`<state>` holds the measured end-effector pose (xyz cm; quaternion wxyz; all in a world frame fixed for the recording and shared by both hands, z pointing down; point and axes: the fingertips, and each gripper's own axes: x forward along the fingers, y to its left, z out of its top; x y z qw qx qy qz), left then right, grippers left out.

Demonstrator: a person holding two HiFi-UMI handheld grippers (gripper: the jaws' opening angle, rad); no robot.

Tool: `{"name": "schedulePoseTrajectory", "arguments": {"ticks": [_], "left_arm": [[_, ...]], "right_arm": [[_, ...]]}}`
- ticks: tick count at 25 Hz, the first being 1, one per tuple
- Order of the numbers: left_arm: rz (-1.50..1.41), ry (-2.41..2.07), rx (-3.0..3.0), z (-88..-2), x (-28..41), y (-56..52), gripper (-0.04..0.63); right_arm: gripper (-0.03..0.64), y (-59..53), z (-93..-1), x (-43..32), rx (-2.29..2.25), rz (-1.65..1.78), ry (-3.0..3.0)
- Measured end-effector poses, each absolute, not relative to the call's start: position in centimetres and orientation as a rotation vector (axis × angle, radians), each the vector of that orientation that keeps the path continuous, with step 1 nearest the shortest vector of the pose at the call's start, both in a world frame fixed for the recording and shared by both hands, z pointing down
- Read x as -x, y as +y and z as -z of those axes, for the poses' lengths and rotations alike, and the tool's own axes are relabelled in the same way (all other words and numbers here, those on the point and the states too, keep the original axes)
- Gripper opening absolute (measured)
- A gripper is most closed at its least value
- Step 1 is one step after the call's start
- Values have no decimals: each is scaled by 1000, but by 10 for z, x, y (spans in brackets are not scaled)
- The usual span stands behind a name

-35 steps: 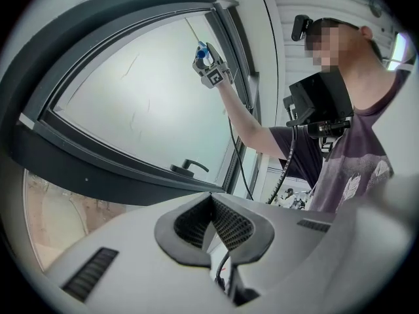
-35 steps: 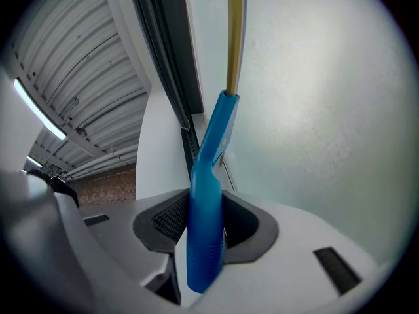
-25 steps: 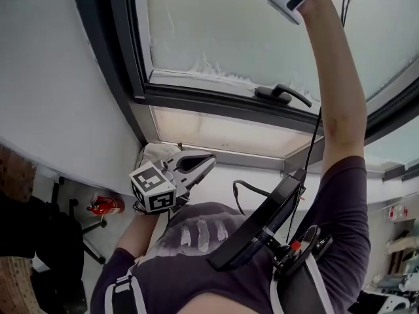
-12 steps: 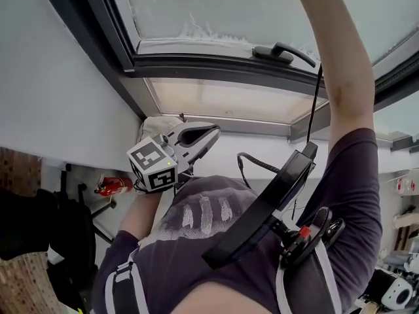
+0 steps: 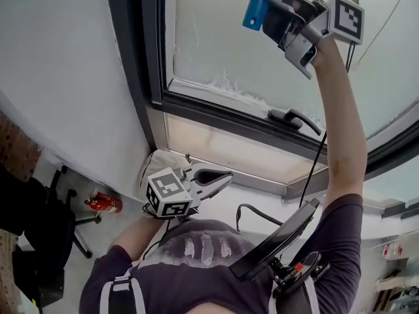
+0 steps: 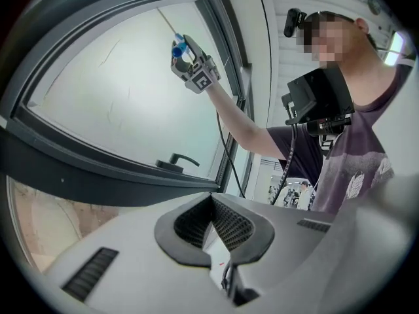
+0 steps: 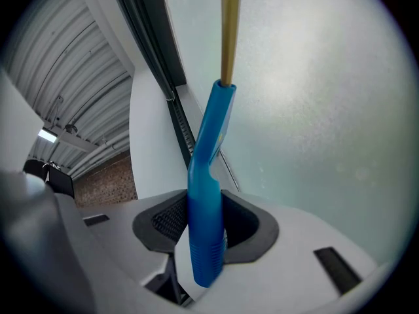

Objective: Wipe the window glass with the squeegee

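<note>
We see the right gripper [image 5: 267, 4] raised high on an outstretched arm in front of the window glass [image 5: 216, 38]. Its jaws are clamped on the blue handle of the squeegee [image 7: 208, 195]. In the right gripper view the handle stands upright between the two dark pads and ends in a narrow yellowish strip that runs out of the top of the picture. The frosted pane lies just to its right there, but we cannot tell whether the blade touches the glass. In the head view a ragged white line of foam [image 5: 230, 85] runs along the lower edge of the pane, just above the dark window frame [image 5: 141, 57]. A black window handle [image 5: 294, 118] sits on the frame's bottom rail, below the raised gripper. The left gripper [image 5: 213, 177] is held low and near the person's chest, well apart from the window. Its own view shows the jaws pressed together with nothing between them, pointing roughly level toward the lower part of the frame. A flat black device [image 5: 275, 241] hangs at the person's chest, with a cable running up along the right arm. Far below, at the left, a red fire extinguisher [image 5: 103, 203] lies on the floor.
</note>
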<state>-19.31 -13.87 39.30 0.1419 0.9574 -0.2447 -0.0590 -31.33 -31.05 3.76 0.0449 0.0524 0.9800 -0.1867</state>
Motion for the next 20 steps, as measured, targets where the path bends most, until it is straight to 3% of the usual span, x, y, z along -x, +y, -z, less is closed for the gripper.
{"name": "schedulePoseTrajectory", "arguments": {"ticks": [9,20], "left_arm": [[276,-984,-3132,-272,236,-151,6],[265,-963,-2964,-325,223,-141,6]], "right_arm": [[137,-309,-61,315,-172,629,3045],[138,-310,-123,310,-192,703,3067]]}}
